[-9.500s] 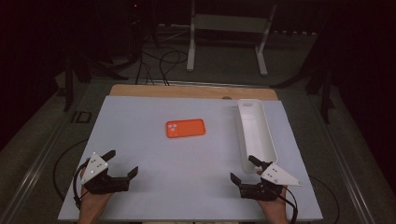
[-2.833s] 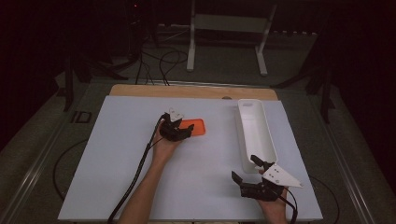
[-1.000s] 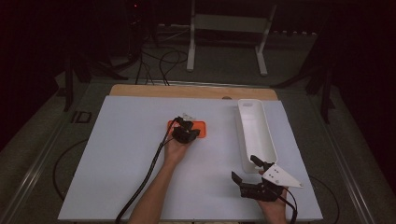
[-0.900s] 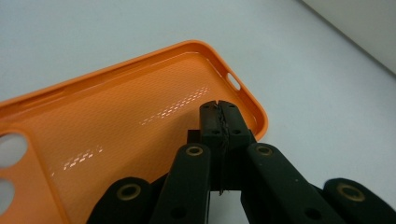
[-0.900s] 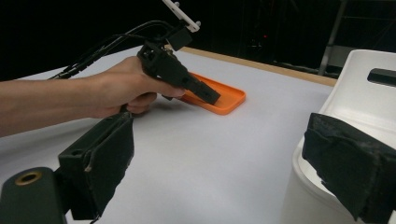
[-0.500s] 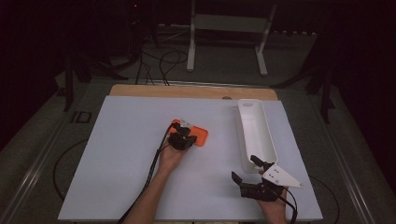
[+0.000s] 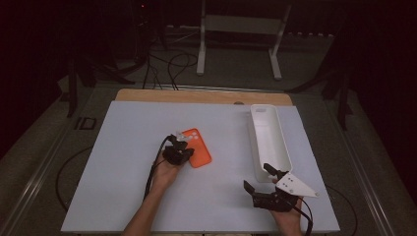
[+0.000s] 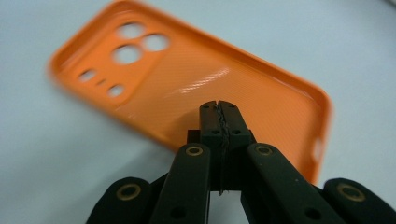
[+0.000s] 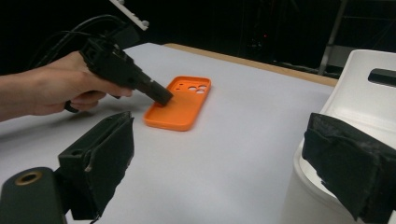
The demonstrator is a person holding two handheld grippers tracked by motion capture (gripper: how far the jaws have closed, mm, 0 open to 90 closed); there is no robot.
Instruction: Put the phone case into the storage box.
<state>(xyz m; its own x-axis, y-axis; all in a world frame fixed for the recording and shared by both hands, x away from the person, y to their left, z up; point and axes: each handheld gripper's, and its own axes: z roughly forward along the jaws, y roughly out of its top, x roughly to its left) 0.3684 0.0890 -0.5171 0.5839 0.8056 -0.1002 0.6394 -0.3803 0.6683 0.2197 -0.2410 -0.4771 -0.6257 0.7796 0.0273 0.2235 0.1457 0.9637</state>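
Two grippers are at work over the desk (image 7: 123,196), though just one is busy. In the left gripper view, the left gripper (image 8: 218,111) has its jaws pressed together, tips set down inside the orange phone case (image 8: 196,88), pinching nothing. That case lies open side up, camera cut-outs away from the person, left of the white tray (image 7: 268,142) and apart from it. The right gripper (image 7: 259,178) rests at the near end of the tray with its jaws spread wide and empty.

My worry is the pushing: closed tips bearing on a light, springy shell could skate over the ribbed inside, or catch the raised rim and flip the case, or spin it instead of sliding it straight. Pressing too hard might pin it to the desk.
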